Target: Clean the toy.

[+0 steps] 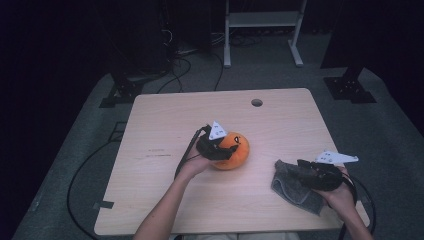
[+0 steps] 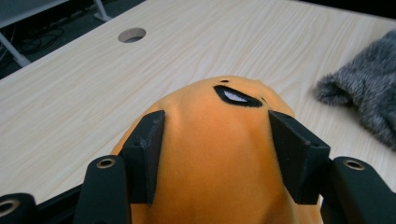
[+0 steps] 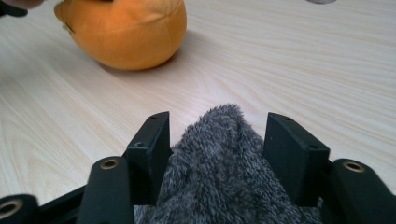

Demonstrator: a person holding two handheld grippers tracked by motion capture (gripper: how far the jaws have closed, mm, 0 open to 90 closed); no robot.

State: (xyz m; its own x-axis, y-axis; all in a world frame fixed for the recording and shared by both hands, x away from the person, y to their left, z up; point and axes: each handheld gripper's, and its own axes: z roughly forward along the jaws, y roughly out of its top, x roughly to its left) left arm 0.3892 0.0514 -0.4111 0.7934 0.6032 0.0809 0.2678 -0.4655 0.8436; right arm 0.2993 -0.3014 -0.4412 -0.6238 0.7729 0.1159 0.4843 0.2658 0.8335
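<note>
An orange round plush toy with a black eye mark lies near the middle of the wooden table. My left gripper is shut on it from the left; in the left gripper view the jaws squeeze the orange plush toy on both sides. A grey furry cloth lies at the table's front right. My right gripper has a fold of it between its jaws. In the right gripper view the grey furry cloth bulges against both pads.
A round cable hole sits near the table's far edge. A white metal stand and cables lie on the dark floor behind. Bare wood stretches across the left half and far side of the table.
</note>
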